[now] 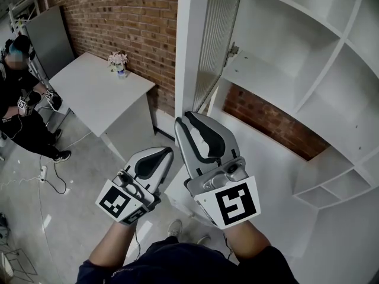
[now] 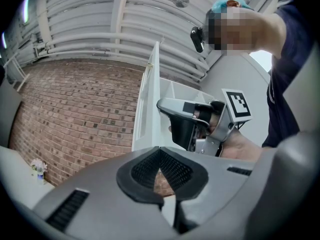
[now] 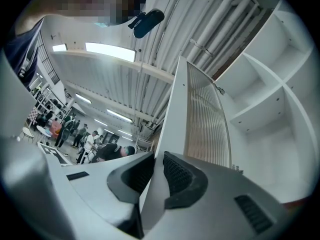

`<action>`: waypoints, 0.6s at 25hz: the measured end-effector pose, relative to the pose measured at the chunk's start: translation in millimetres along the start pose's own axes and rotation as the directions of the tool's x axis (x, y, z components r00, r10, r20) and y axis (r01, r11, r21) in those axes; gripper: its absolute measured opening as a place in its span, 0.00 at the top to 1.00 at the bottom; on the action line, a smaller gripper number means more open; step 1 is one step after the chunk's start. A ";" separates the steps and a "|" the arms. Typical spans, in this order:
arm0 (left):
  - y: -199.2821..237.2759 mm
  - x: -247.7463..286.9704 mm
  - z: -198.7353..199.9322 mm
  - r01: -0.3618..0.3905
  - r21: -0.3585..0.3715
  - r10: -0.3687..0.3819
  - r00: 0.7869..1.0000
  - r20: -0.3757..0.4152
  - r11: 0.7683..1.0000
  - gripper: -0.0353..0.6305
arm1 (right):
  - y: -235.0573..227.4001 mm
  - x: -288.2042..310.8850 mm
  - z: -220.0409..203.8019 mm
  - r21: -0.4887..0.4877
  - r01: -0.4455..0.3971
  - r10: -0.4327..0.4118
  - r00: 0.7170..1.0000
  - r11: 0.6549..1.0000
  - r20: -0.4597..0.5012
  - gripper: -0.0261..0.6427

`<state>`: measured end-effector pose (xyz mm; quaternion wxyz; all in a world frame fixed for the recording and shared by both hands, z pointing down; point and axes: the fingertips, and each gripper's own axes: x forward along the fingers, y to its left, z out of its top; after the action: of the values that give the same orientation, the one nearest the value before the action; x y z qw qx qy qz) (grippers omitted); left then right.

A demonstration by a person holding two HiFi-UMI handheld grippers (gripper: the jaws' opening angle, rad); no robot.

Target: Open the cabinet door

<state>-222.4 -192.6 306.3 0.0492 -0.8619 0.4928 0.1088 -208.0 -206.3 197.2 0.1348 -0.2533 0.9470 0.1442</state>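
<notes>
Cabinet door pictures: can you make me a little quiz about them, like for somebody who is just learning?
1. True or false: the left tongs hold the white cabinet door with the ribbed glass panel.
2. Pick one: what stands on the white table by the brick wall? A) a small pot of pale flowers B) a red cup C) a stack of books
3. Fill the gap: the right tongs are shut on the door's ____.

Key: 1 false, they are shut and empty; 2 A; 3 edge.
</notes>
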 end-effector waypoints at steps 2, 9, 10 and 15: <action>1.7 -3.1 -0.1 0.020 -0.005 -0.020 1.000 0.001 1.000 0.94 | 3.2 5.2 -1.1 -0.003 0.005 -0.005 1.000 1.000 0.001 0.85; 21.1 -8.3 -2.2 0.021 -0.001 -0.021 1.000 -0.007 1.000 0.94 | 10.8 23.8 -6.8 -0.010 0.013 -0.013 1.000 1.000 0.003 0.85; 22.7 -7.9 0.1 0.021 -0.001 -0.021 1.000 0.001 1.000 0.94 | 11.5 25.7 -7.6 -0.010 0.014 -0.014 1.000 1.000 0.004 0.85; 31.6 -10.9 0.0 0.023 -0.001 -0.023 1.000 0.005 1.000 0.94 | 13.8 33.0 -10.6 -0.005 0.026 -0.026 1.000 1.000 0.005 0.85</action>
<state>-254.9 -199.5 309.6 0.0512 -0.8672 0.4828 0.1105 -244.7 -213.1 199.0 0.1384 -0.2655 0.9430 0.1455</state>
